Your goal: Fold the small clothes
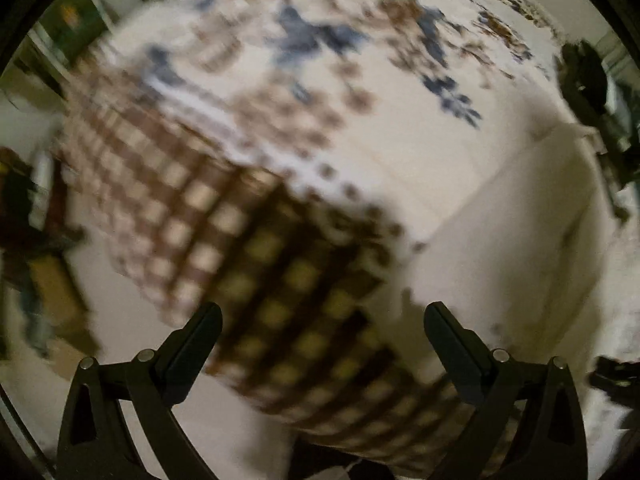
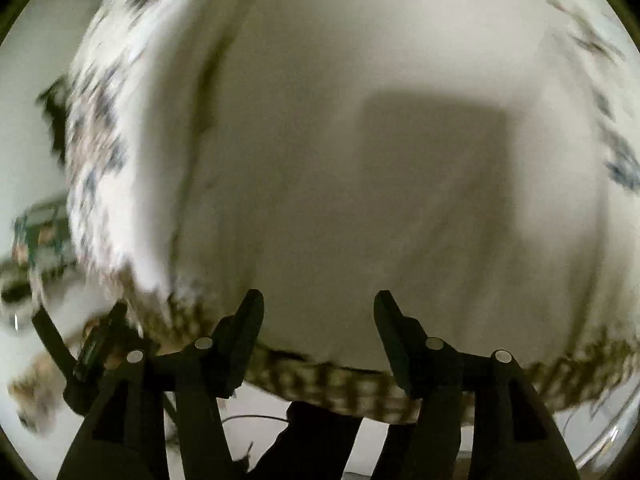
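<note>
A plain white garment (image 2: 360, 152) lies spread on a patterned cloth (image 1: 248, 216) with brown checks and blue and brown motifs. In the left wrist view the garment (image 1: 508, 248) lies to the right, its edge running diagonally. My left gripper (image 1: 322, 316) is open and empty above the checked border, left of the garment's edge. My right gripper (image 2: 318, 300) is open and empty, just above the garment's near edge. Both views are motion-blurred.
The checked border of the cloth (image 2: 360, 388) hangs over the near table edge. Dark equipment (image 1: 588, 76) stands at the far right. Room clutter (image 1: 32, 220) shows at the left. The other gripper's dark frame (image 2: 92, 352) shows at lower left in the right wrist view.
</note>
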`<act>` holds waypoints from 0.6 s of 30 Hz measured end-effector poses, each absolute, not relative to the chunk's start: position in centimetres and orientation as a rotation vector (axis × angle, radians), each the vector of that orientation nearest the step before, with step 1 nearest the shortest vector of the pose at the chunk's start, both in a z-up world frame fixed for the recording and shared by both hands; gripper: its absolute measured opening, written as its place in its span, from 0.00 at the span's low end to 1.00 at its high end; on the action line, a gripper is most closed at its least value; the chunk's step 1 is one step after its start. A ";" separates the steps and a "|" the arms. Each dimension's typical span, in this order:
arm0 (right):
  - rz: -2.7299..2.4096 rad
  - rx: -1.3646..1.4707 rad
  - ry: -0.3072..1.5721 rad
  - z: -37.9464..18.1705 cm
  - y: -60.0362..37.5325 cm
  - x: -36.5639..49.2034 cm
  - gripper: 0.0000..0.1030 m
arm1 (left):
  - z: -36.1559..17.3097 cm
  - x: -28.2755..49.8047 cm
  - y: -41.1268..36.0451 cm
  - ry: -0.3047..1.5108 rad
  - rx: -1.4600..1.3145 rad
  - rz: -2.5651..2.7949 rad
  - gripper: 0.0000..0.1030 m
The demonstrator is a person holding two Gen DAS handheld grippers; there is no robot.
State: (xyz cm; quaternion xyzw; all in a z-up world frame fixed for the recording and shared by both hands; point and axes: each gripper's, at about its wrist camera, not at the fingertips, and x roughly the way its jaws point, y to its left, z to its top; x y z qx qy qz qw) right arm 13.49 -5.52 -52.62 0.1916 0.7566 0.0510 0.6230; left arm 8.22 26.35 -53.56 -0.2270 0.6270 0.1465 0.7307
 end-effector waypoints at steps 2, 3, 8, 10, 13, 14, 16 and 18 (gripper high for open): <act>0.039 0.495 1.746 -53.0 -8.4 13.5 0.58 | -55.5 8.8 25.8 1.405 -0.641 0.259 0.98; 0.005 0.531 1.752 -53.3 -9.7 13.6 0.58 | -56.1 9.1 25.5 1.403 -0.680 0.251 0.95; -0.070 0.542 1.744 -53.9 -13.4 12.3 0.58 | -56.0 11.3 22.2 1.357 -0.554 0.307 0.21; -0.073 0.530 1.744 -53.9 -14.4 11.5 0.58 | -54.9 11.7 21.4 1.337 -0.509 0.326 0.06; -0.060 0.541 1.750 -54.3 -14.6 11.6 0.58 | -51.2 12.1 19.3 1.267 -0.405 0.310 0.05; -0.056 0.549 1.750 -54.4 -14.9 11.5 0.58 | -49.4 12.3 18.1 1.232 -0.346 0.296 0.05; -0.037 0.574 1.742 -54.2 -15.8 11.5 0.58 | -45.9 12.6 15.3 1.173 -0.250 0.253 0.05; -0.011 0.589 1.735 -53.9 -17.7 11.1 0.58 | -42.6 12.7 11.4 1.122 -0.160 0.177 0.05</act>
